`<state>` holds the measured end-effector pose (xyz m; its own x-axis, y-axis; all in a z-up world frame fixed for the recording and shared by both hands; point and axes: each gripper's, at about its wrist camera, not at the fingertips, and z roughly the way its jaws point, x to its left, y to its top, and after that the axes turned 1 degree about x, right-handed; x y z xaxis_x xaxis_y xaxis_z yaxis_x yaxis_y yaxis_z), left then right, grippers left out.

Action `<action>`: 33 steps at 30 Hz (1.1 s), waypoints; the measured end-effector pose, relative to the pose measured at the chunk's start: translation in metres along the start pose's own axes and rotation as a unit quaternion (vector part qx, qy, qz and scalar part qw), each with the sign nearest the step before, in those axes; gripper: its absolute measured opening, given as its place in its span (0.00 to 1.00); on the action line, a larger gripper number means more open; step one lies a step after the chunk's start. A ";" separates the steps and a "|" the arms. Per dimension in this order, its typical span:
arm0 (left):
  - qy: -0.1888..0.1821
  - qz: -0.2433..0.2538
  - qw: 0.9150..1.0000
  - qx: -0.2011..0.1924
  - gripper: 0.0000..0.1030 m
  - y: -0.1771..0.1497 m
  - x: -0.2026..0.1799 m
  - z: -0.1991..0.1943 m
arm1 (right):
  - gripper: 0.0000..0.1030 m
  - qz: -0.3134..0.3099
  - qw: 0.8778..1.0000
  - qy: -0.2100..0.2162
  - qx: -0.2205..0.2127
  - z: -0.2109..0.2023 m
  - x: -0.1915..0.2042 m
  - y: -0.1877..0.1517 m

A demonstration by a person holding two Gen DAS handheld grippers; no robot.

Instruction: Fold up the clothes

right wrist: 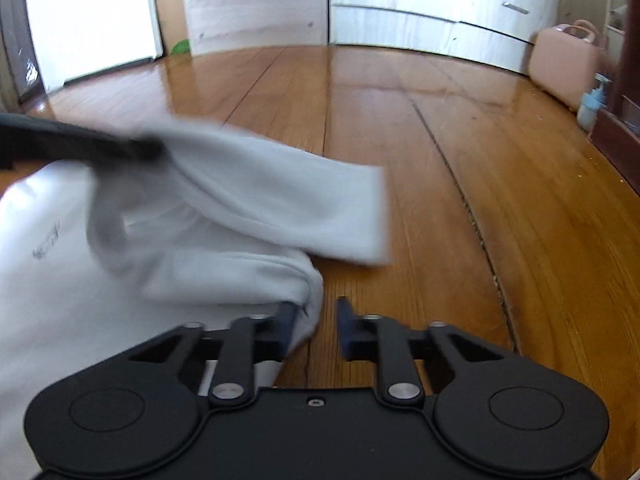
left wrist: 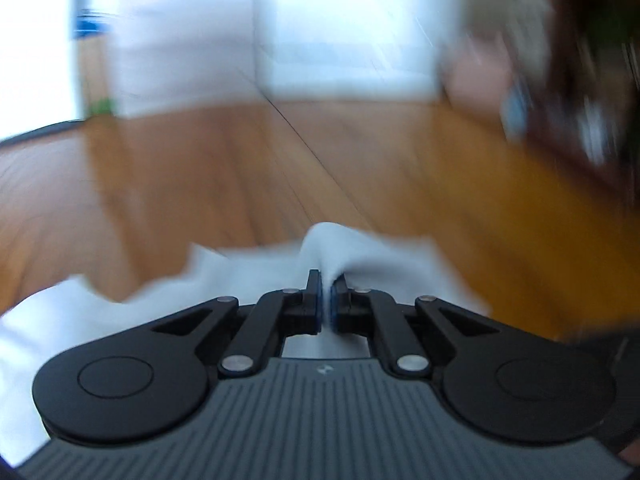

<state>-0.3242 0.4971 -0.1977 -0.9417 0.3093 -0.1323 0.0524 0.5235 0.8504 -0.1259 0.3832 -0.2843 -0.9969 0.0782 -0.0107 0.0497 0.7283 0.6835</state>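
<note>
Left hand-held gripper (left wrist: 327, 294), jaws pinched tight on a fold of white garment (left wrist: 240, 276). Right hand-held gripper (right wrist: 318, 322), jaws parted, left pad touching the garment's corner, cloth spreading leftward over the wooden floor (right wrist: 440, 168), sleeve (right wrist: 280, 196) lifted across.

Glossy orange-brown wooden plank floor (right wrist: 400, 120), reflecting bright daylight. Behind, white drawer cabinets (right wrist: 440, 8) along the wall. Small pink case (right wrist: 564, 64) beside, possibly plastic. White open door (right wrist: 92, 20) far left.
</note>
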 end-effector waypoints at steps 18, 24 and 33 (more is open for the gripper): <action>0.121 -0.021 0.986 0.110 0.72 -0.055 0.055 -0.040 | 0.53 -0.084 0.994 0.074 -0.020 -0.006 0.019 0.018; 0.033 0.013 0.991 0.132 0.79 -0.030 0.027 0.008 | 0.54 -0.231 0.970 0.055 -0.046 -0.013 0.065 0.006; 0.073 0.019 0.972 0.221 0.55 -0.032 0.018 0.079 | 0.52 -0.261 0.963 -0.038 -0.048 0.009 0.078 0.005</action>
<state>-0.3165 0.5483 -0.2678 -0.9718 0.2359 -0.0041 0.1953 0.8136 0.5476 -0.2027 0.3993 -0.2879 -0.8768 -0.2303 -0.4222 -0.4673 0.6151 0.6351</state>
